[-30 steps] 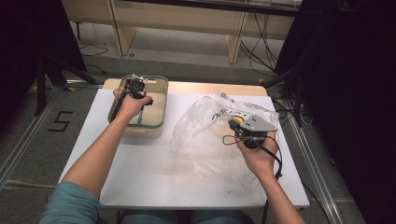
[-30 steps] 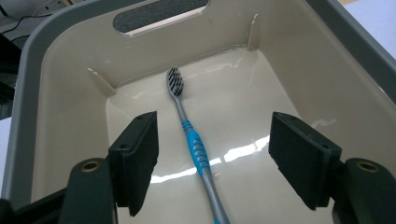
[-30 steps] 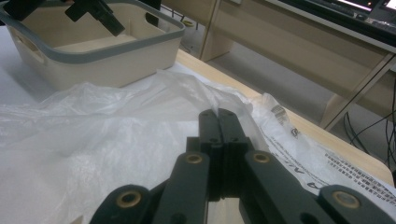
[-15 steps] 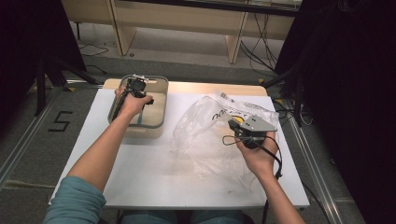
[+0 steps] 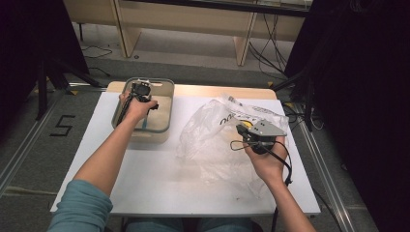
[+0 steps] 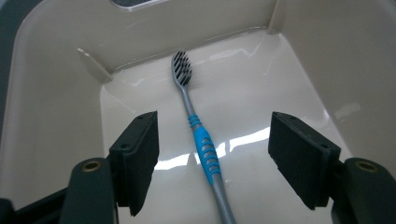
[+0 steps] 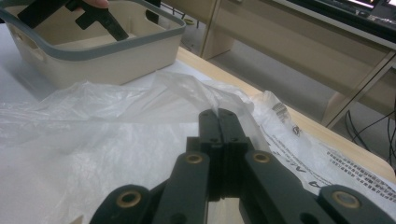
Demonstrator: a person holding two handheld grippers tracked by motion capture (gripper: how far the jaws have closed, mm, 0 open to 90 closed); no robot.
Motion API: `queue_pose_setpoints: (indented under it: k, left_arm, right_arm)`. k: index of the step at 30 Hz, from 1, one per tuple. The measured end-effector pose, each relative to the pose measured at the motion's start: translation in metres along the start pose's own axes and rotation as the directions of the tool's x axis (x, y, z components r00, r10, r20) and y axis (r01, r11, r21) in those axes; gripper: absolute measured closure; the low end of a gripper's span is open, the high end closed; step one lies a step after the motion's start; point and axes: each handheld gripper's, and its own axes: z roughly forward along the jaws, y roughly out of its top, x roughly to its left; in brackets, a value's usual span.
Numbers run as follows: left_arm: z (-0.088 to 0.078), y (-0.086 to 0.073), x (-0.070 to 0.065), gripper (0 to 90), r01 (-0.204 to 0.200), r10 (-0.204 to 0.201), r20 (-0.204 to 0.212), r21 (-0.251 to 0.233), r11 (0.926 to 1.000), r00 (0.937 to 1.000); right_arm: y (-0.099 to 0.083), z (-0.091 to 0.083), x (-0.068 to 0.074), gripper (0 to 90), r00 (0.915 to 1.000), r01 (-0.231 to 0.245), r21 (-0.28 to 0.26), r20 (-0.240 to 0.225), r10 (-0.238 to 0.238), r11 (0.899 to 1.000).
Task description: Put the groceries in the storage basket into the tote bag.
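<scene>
the beige tub (image 5: 164, 126) sat at the far left of the white table (image 5: 145, 188), and everything else is placed from it. inside it lay a toothbrush (image 6: 201, 140), flat on the floor, bristles toward the far wall. the left gripper (image 6: 212, 163) hung over the tub with its jaws wide, one each side of the blue grip, touching nothing, probably lined up for a pick. right of the tub, a clear plastic bag (image 5: 217, 140) was spread out. the right gripper (image 7: 219, 122) had its jaws closed on a fold of the bag, seemingly to hold it ready.
</scene>
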Motion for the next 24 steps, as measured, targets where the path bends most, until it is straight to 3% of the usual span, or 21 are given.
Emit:
queue_pose_setpoints:
  k: [14,24]
  left_arm:
    - [0.007,-0.003,-0.005,34.6,-0.007,0.006,0.005,0.021,0.9998,1.0000]
    - [0.014,-0.004,-0.004,39.2,0.019,-0.019,0.012,0.039,0.9991,0.9997]
  right_arm:
    - [-0.001,0.001,0.001,90.0,1.0000,0.004,0.006,-0.004,-0.004,1.000]
    - [-0.001,0.001,0.001,90.0,1.0000,0.002,0.008,-0.005,-0.002,1.000]
